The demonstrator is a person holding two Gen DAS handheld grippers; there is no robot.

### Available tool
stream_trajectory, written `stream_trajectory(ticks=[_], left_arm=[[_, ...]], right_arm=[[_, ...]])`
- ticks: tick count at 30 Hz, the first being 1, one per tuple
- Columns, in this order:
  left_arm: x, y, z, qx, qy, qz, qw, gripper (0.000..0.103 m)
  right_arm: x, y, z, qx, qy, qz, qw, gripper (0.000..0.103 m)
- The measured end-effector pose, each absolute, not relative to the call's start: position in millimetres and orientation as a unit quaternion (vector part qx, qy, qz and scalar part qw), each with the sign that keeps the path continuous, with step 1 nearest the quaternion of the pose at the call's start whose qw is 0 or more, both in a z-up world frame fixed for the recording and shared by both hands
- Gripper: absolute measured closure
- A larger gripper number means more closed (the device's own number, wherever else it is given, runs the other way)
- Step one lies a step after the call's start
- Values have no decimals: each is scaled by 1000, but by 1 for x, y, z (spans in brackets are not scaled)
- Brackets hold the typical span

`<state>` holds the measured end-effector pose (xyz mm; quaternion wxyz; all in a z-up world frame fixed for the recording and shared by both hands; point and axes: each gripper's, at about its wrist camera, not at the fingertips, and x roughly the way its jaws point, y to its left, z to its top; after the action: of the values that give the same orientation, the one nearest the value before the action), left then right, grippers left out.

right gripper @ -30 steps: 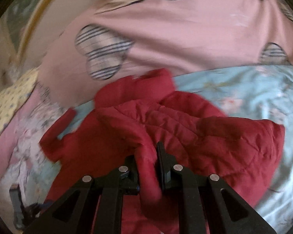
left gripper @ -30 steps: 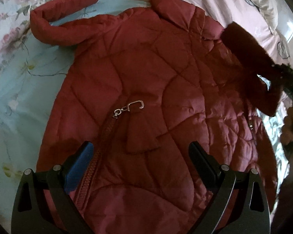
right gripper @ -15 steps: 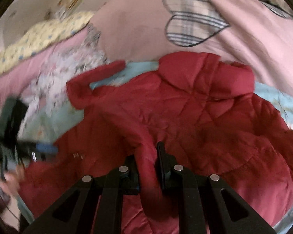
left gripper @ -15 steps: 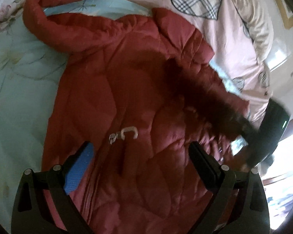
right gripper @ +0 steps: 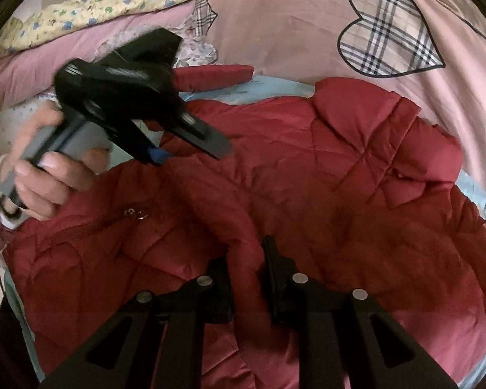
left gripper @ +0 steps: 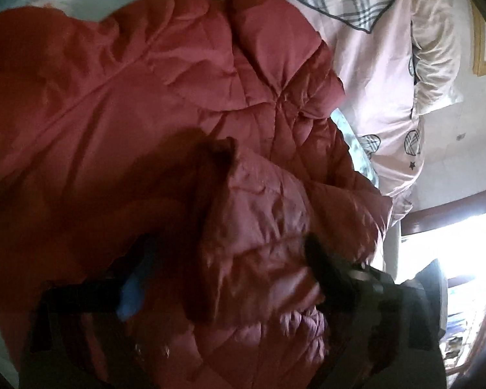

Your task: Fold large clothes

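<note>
A red quilted jacket [right gripper: 356, 175] lies spread on a bed, collar toward the pillows; it also fills the left wrist view [left gripper: 113, 97]. My right gripper [right gripper: 246, 259] is shut on a fold of the jacket's sleeve and holds it over the jacket's body. That raised sleeve [left gripper: 259, 227] lies between the open fingers of my left gripper [left gripper: 230, 269], which is blurred. In the right wrist view the left gripper [right gripper: 191, 149] is held in a hand, open, just above the jacket's left side. A metal zipper pull [right gripper: 134, 212] shows on the front.
A pink duvet with plaid hearts [right gripper: 388, 42] lies past the collar. A yellow flowered pillow [right gripper: 97, 3] is at the back left. A light blue sheet [right gripper: 269, 87] lies under the jacket. A bright window [left gripper: 453, 253] is to the right.
My right gripper has carried the sleeve left across the jacket's body. My left gripper has moved forward and right, so the sleeve now lies between its open fingers.
</note>
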<state>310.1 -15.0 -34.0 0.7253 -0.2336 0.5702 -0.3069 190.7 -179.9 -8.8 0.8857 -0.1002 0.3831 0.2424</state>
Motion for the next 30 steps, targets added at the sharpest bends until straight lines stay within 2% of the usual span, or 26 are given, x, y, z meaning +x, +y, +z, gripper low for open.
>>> stream_trajectory(ticks=[1,2,3,4,5,10,14,21,26,30], left_arm=[[312,-18,-36,-236,573,-309,722,65],[312,-18,-38,-235,575,-308,721,75],[312,-18,-38,-236,571,-311,723,79],[311,-19,-36,-236,563,-315,726,87],[312,-16,-35,-238,561,-316,727,89],[307,7,-11,-191,514,-266,793,91],[304,18,6,-115,470,-188,855,91],[304,9,-10,-56,456,-149,876,90],[298,7,-11,-34,456,-137,879,83],[278,21,12,-43,429,-134,892,79]], right_arm=[[192,-181,-9,-98,384,242,886,85],[193,-181,-8,-96,385,242,885,85],[193,-180,-7,-98,386,241,885,84],[193,-181,-7,-97,387,236,886,83],[193,-183,-7,-93,389,236,886,82],[178,-202,2,-42,389,236,889,59],[166,-231,16,2,377,208,903,59],[189,-303,29,64,359,56,929,56],[229,-321,-3,74,412,13,908,58],[246,-333,-42,71,460,-22,885,58]])
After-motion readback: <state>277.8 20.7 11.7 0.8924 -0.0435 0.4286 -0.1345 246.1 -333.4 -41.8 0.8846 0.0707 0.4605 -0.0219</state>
